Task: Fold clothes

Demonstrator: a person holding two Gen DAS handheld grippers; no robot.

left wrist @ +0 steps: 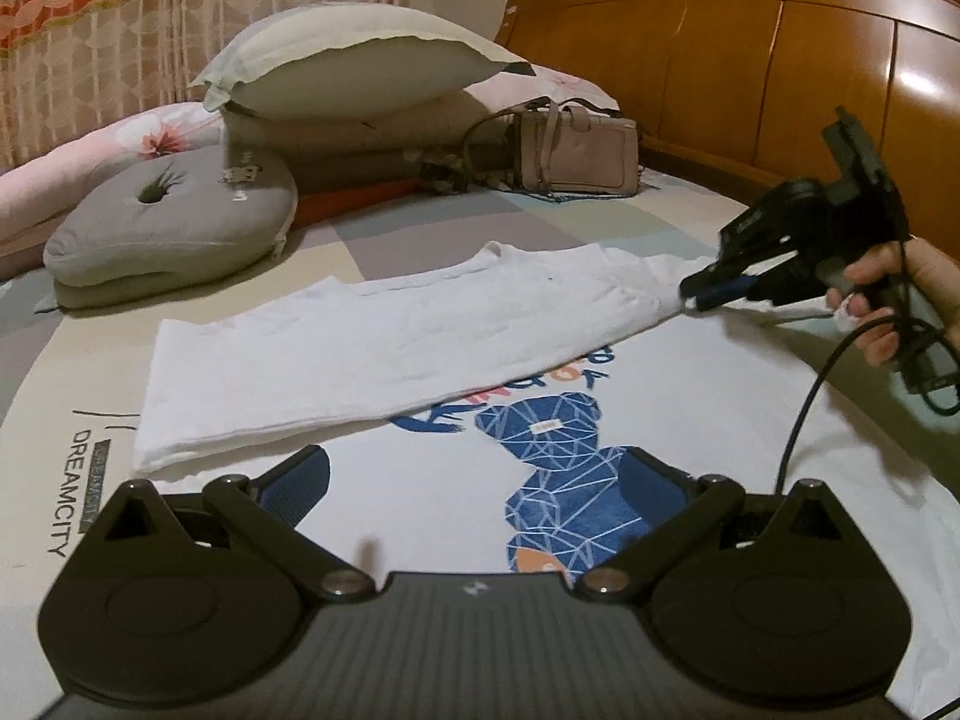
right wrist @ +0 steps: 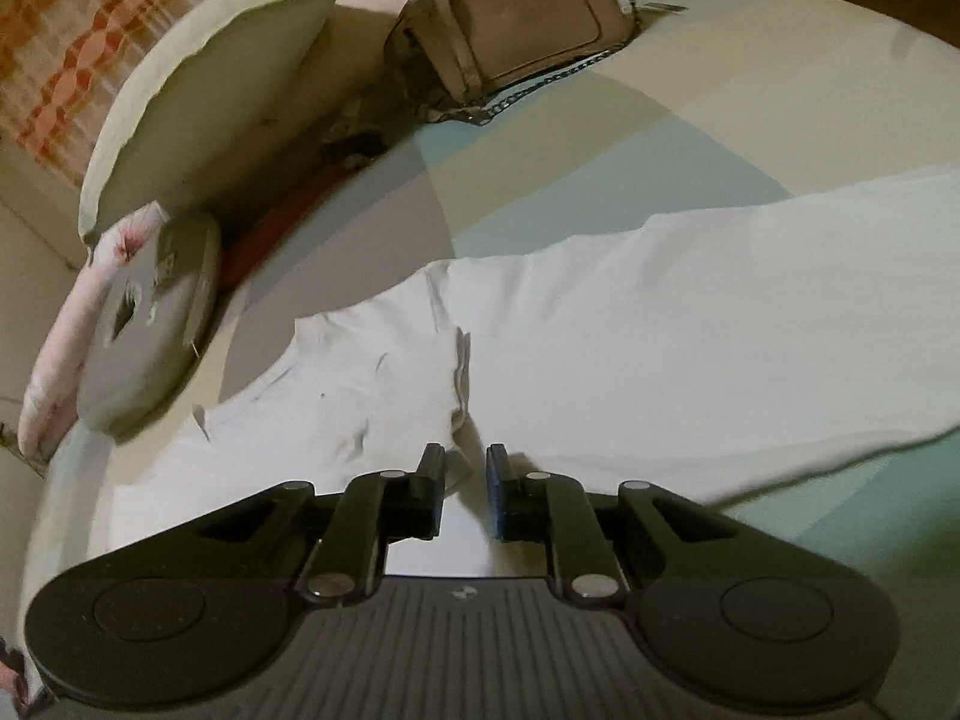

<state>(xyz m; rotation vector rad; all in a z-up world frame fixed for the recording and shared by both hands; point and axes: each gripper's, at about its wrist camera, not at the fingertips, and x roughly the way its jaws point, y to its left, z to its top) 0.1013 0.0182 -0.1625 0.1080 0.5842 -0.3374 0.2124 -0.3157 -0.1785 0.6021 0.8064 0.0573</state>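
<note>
Bed [left wrist: 660, 204] holds one white T-shirt [left wrist: 360, 348], two pillows, one handbag [left wrist: 579, 153].

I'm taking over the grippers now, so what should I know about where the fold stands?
Left gripper: jaws wide open over the T-shirt print, holding nothing.
Right gripper: jaws narrowly apart at the sleeve end, fabric below them, no clear pinch.
Shirt lies print-up on the bed.
Done: far side folded over the front.
Left: tuck this sleeve, fold the near side, then fold in half.
</note>
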